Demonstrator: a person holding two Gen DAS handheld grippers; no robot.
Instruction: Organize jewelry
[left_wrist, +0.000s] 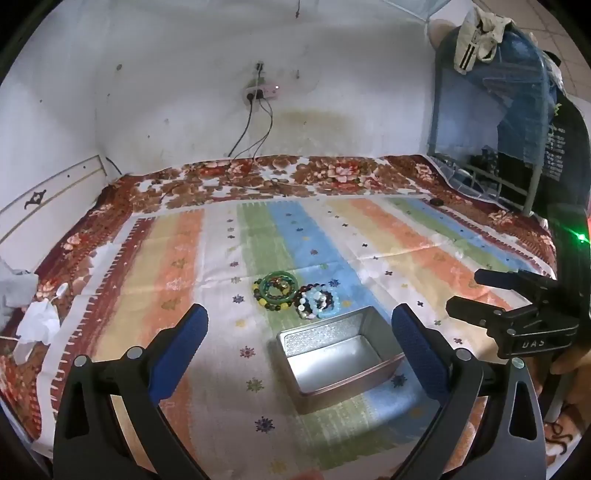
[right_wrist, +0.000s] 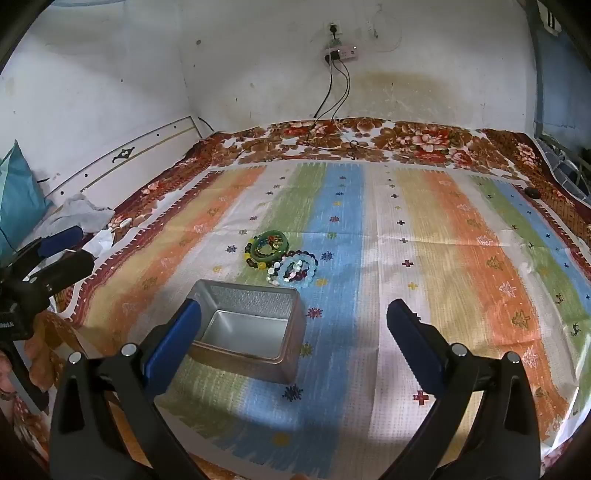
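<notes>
An empty silver metal tin (left_wrist: 338, 363) (right_wrist: 248, 328) sits open on the striped cloth. Just beyond it lies a pile of bead bracelets: a green bangle with dark and yellow beads (left_wrist: 276, 290) (right_wrist: 267, 248) and a light blue, white and dark bead cluster (left_wrist: 317, 301) (right_wrist: 295, 271). My left gripper (left_wrist: 301, 338) is open and empty, above the tin's near side. My right gripper (right_wrist: 295, 325) is open and empty, right of the tin. The right gripper also shows in the left wrist view (left_wrist: 517, 306), and the left gripper shows in the right wrist view (right_wrist: 44, 258).
The striped cloth (right_wrist: 424, 240) covers a bed with a floral blanket (left_wrist: 258, 177). Cables (left_wrist: 255, 147) hang from a wall socket onto the bed. Crumpled white cloth (left_wrist: 37, 321) lies at the left edge. A metal rack with clothes (left_wrist: 517, 110) stands at the right.
</notes>
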